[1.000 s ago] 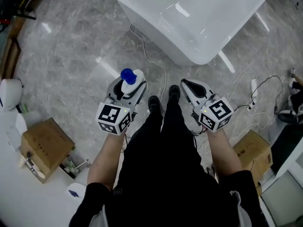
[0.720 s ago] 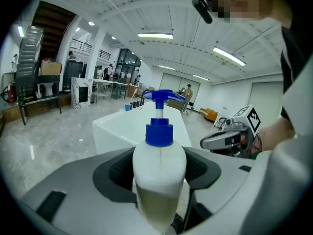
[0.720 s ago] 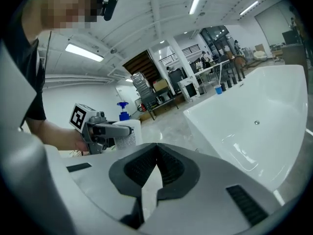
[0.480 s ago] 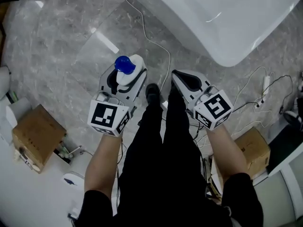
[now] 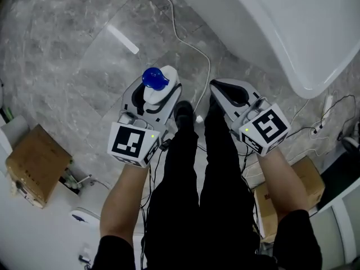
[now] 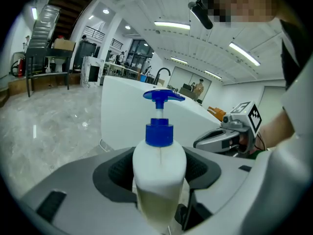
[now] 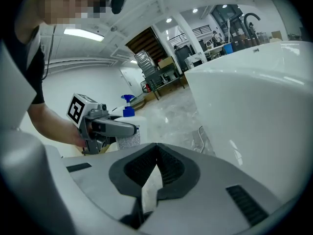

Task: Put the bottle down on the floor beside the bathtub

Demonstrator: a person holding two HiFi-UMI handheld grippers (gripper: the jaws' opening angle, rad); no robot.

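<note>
The left hand-held gripper (image 5: pixel 153 94) has its jaws set fairly wide and pressed against both sides of a white pump bottle (image 5: pixel 154 83), whose blue pump head points up. In the left gripper view the bottle (image 6: pixel 159 168) stands upright between the dark pads, which clamp its rounded body. It is carried in the air at about 11 o'clock from the person's black shoes (image 5: pixel 183 115), above the grey marble floor (image 5: pixel 67 55).

The right hand-held gripper (image 5: pixel 218 85) is at about 1 o'clock from the shoes. Its jaws are closed against each other, with nothing between them, as the right gripper view (image 7: pixel 155 153) shows plainly.

The white bathtub (image 5: pixel 292 27) fills the frame from 12 to 2 o'clock, with its curved wall near the right hand-held gripper. A white cable (image 5: pixel 188 45) runs across the floor from the tub's side toward the feet. One cardboard box (image 5: pixel 35 165) sits at 8 o'clock and another (image 5: pixel 295 189) at 4 o'clock. The person's legs, in black trousers (image 5: pixel 197 184), stand between the two hand-held grippers.
</note>
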